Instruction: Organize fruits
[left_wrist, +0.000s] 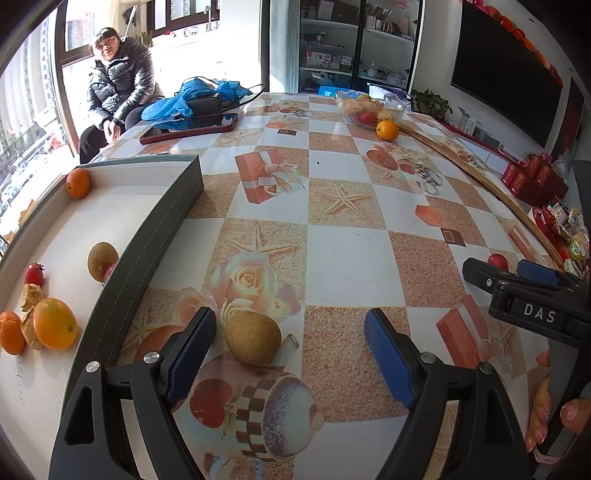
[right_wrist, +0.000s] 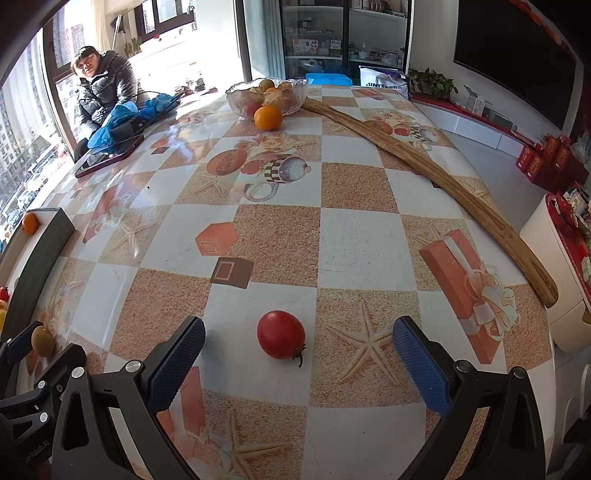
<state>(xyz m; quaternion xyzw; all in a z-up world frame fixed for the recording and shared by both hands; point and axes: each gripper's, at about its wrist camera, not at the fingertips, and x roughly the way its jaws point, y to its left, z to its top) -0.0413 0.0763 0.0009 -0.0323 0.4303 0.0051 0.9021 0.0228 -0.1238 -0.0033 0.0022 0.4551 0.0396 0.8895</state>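
both tongs gape wide and hold nothing, left gripper flanking one kiwi, right gripper flanking one tomato, tray keeping six fruits.

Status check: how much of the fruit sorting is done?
Done: several fruits lie in the tray. In hand: nothing yet; the left hand-held gripper is open around a kiwi, the right hand-held gripper open around a tomato. Left: both, plus the orange beside the glass bowl.
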